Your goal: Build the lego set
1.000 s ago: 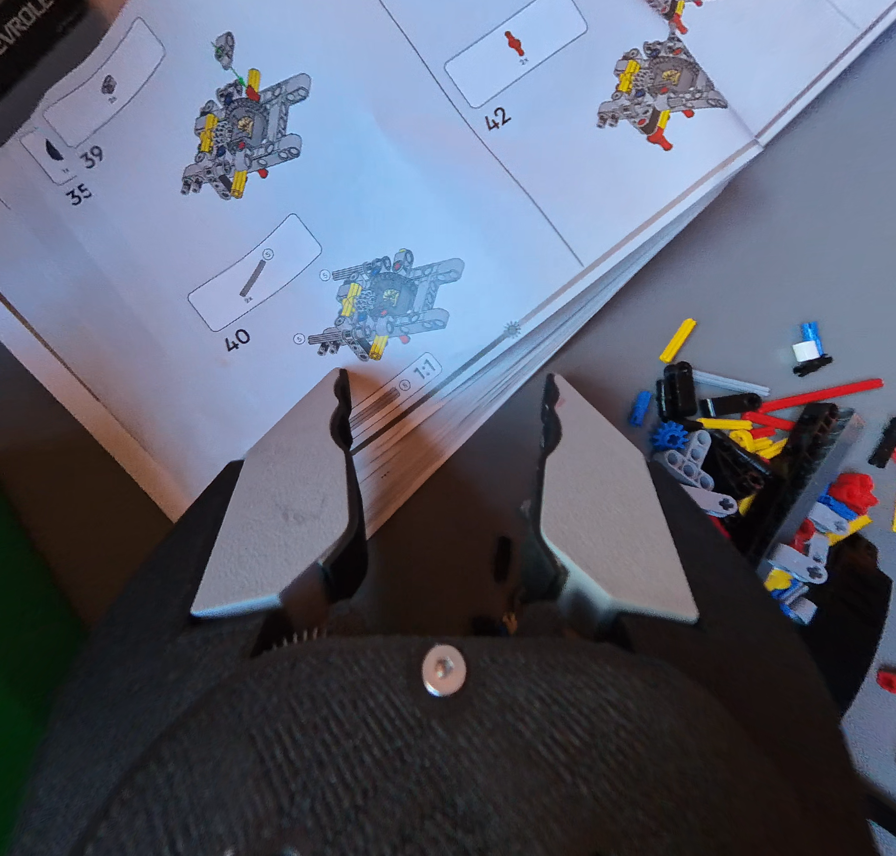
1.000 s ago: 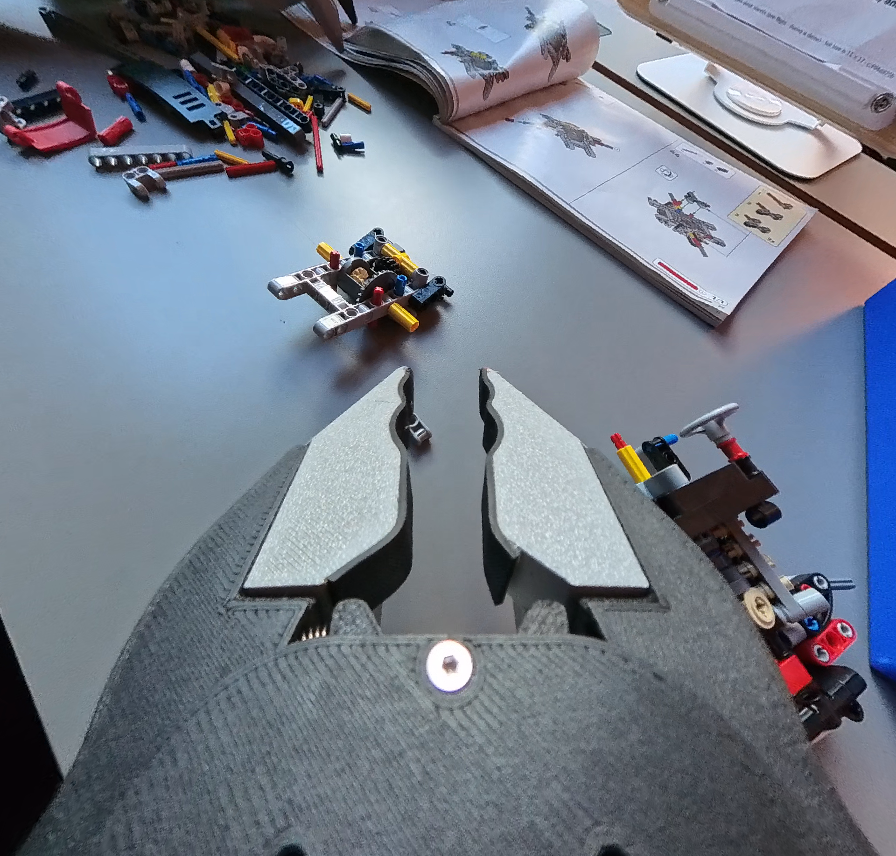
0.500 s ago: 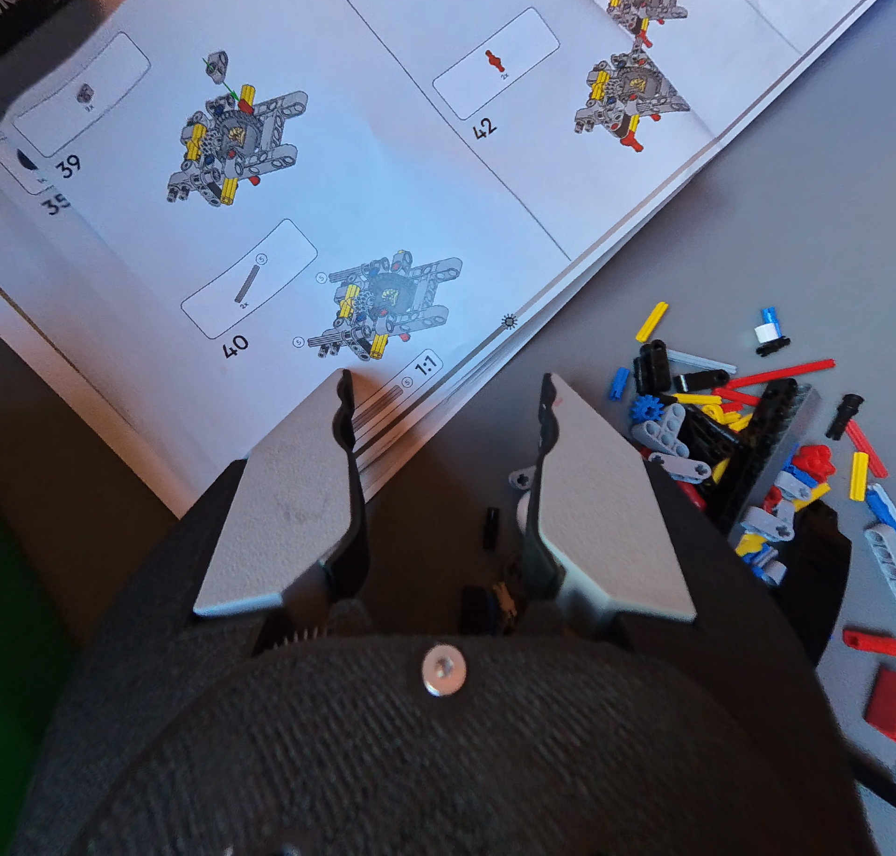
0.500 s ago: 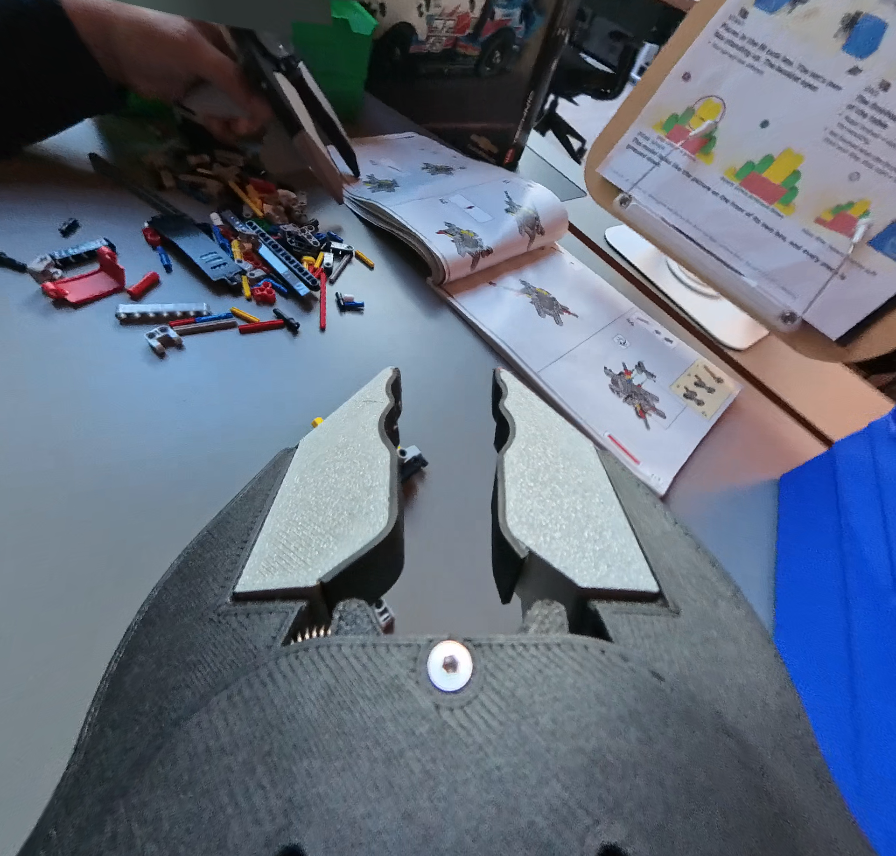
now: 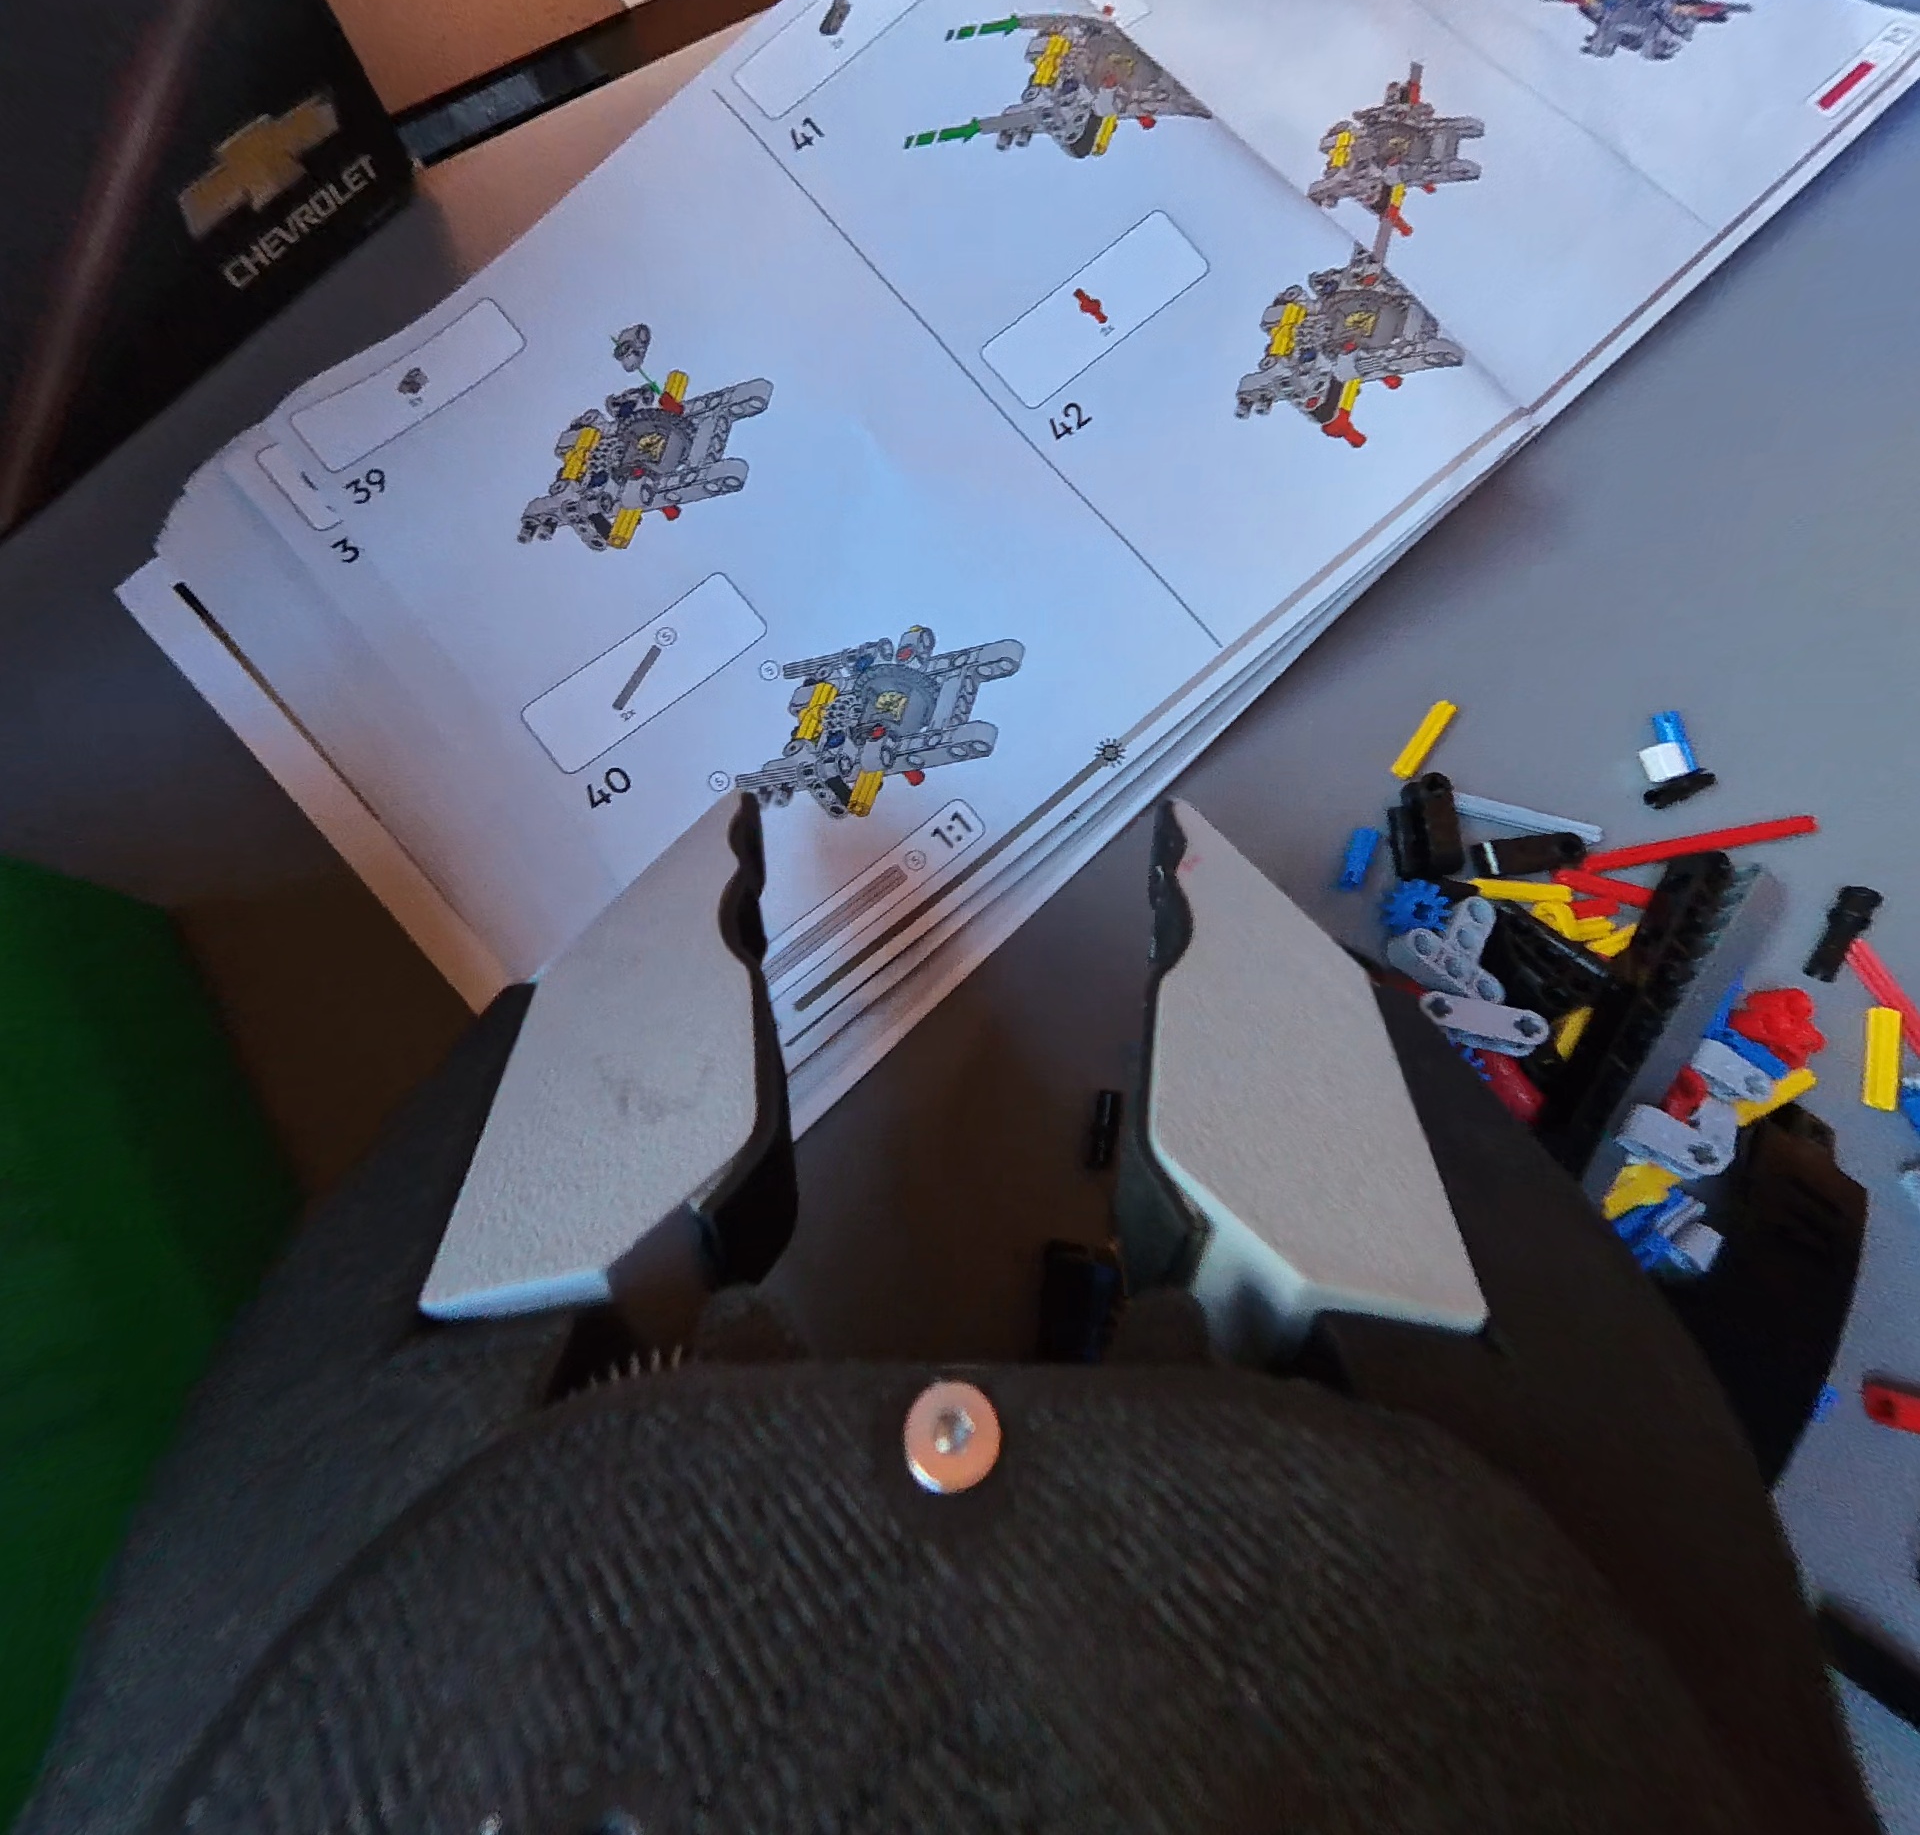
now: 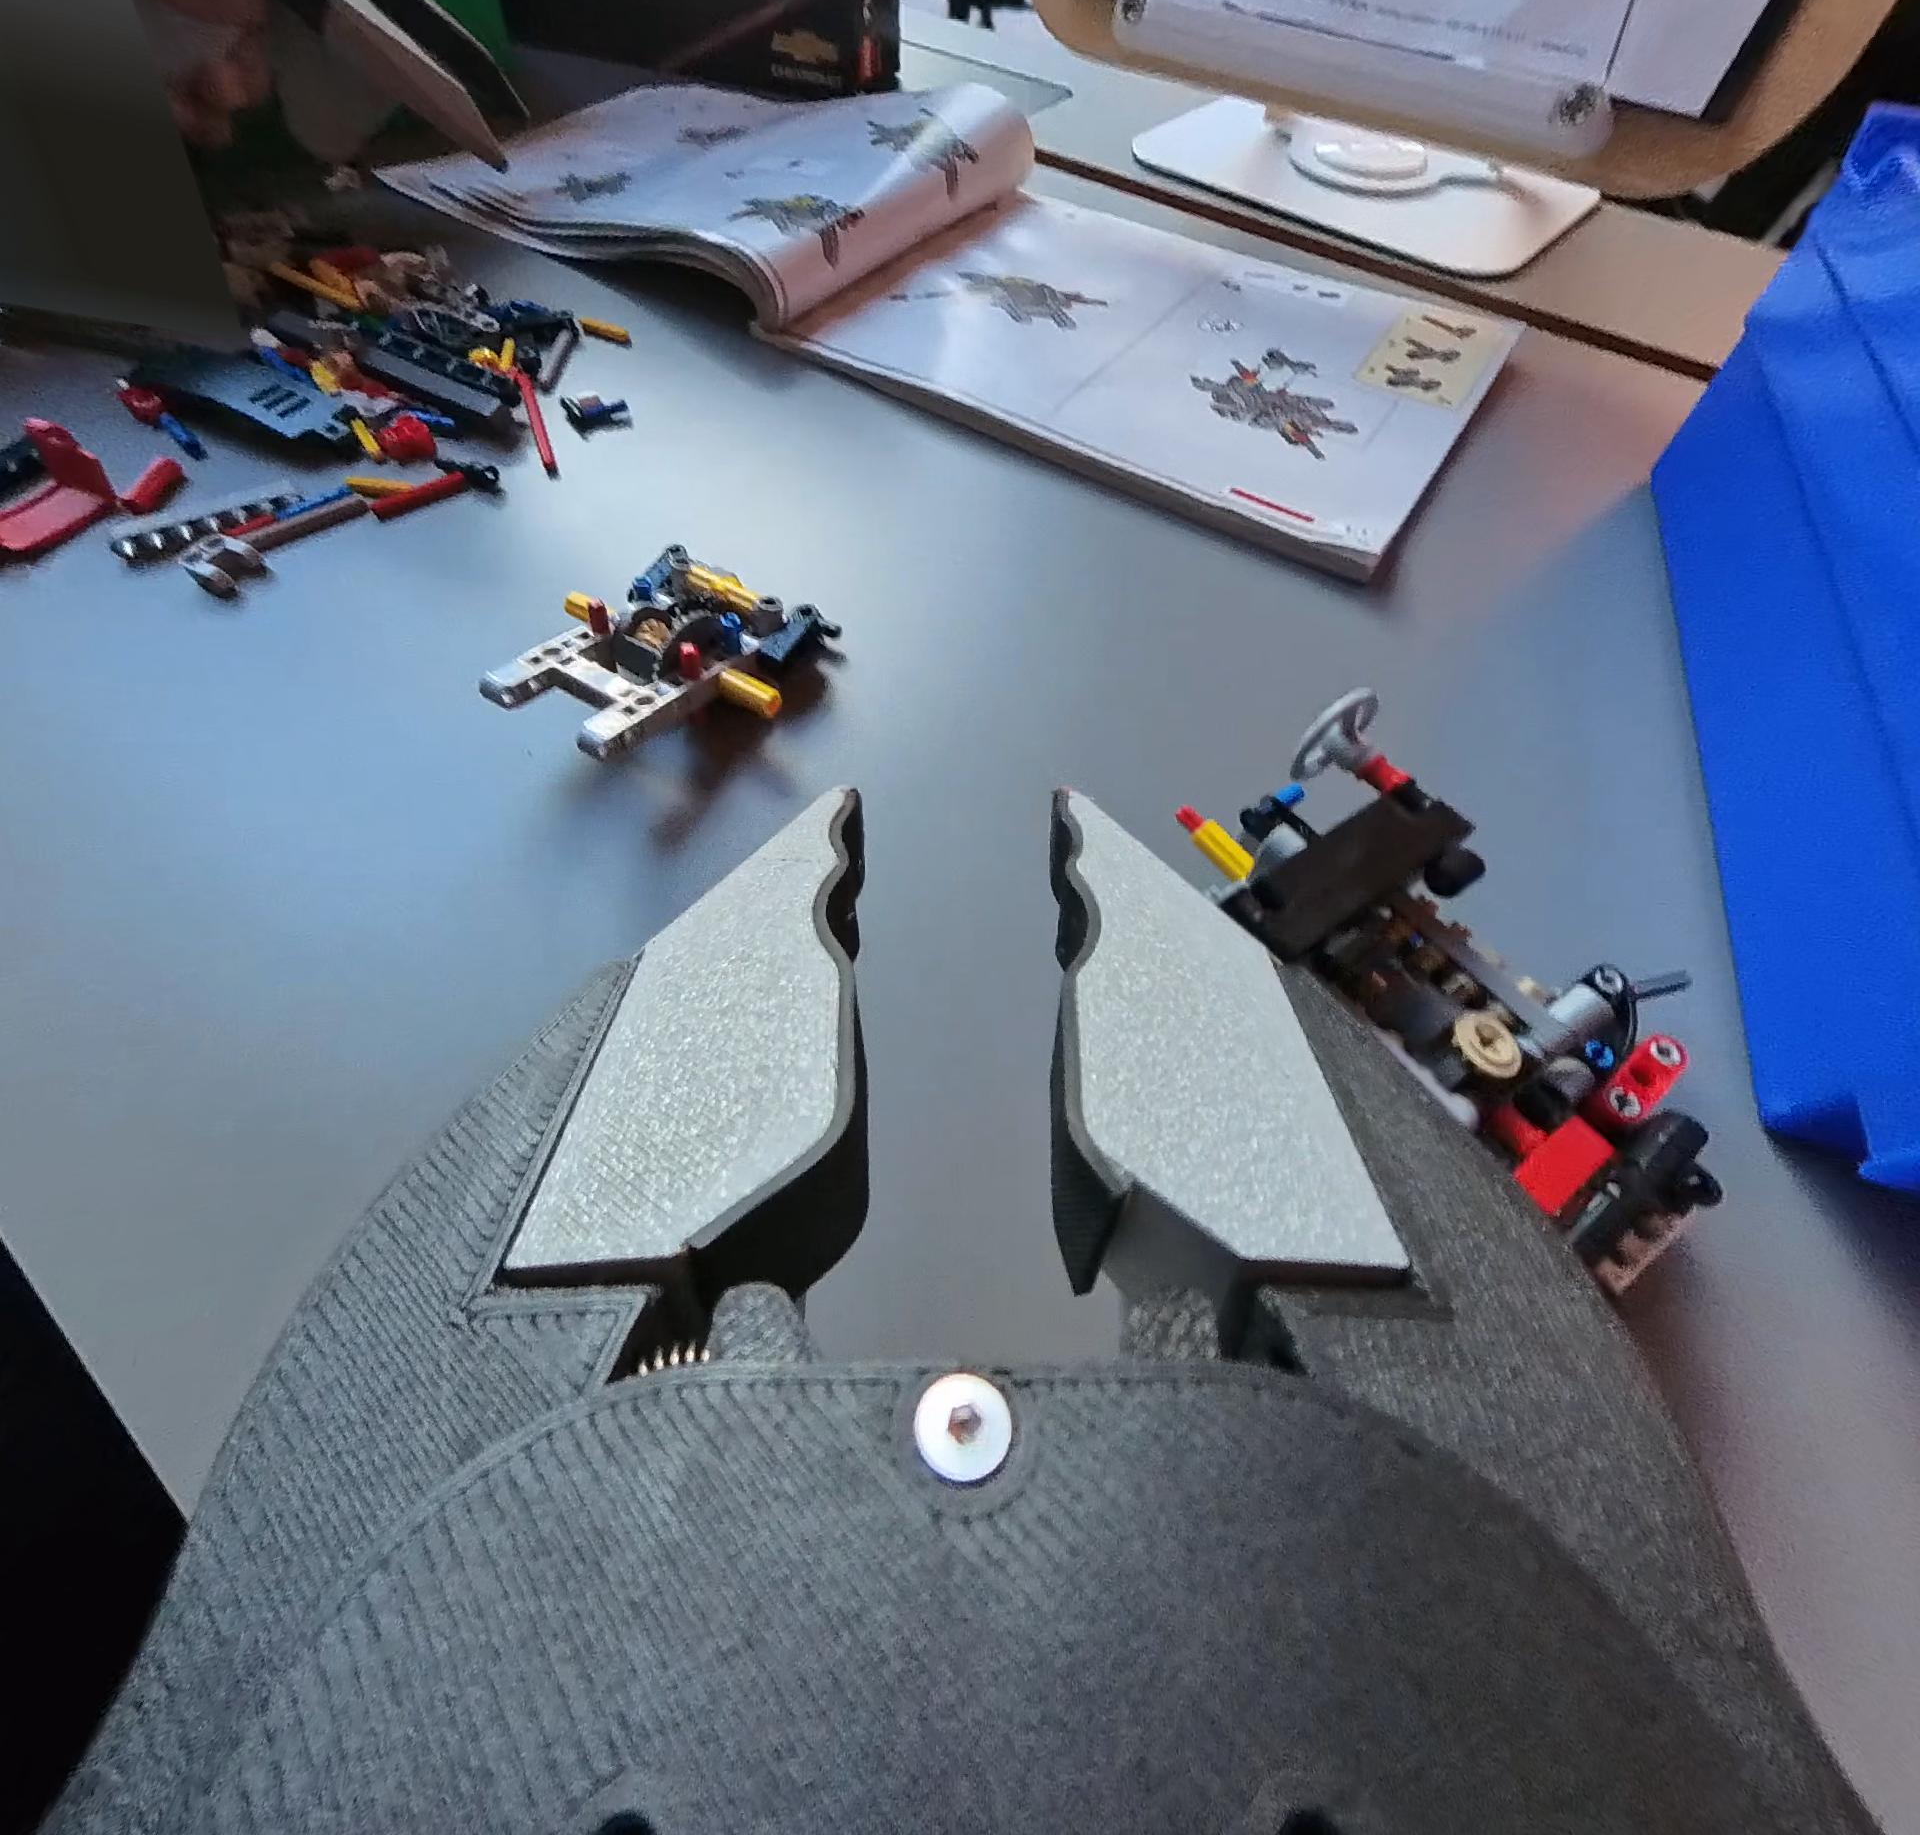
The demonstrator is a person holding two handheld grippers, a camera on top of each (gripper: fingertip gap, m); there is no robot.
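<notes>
Left wrist view showed your left tongs (image 5: 956,829) standing wide apart with nothing between the pads, above the near corner of the open instruction booklet (image 5: 935,351), which lay on the grey worktop (image 5: 1662,559). Its left fingertip was over the lower page and its right fingertip was over the bare worktop just beside the page edge. A small black pin (image 5: 1103,1125) lay on the worktop beside the right finger, not touching the pads. To the right there was a heap of loose bricks (image 5: 1621,954) in red, yellow, blue, black and grey. A dark box (image 5: 208,185) stood beyond the booklet, and something green (image 5: 94,1214) was at the left edge. In the right wrist view, your right tongs (image 6: 956,829) were partly apart and held nothing, over bare worktop. A small grey frame assembly (image 6: 655,653) lay ahead and a little to the left, apart from the tips. A longer black and red chassis assembly (image 6: 1455,985) lay just beside the right finger. A blue cloth (image 6: 1808,642) was at the right edge, and a paper stand (image 6: 1361,154) stood farther back.
</notes>
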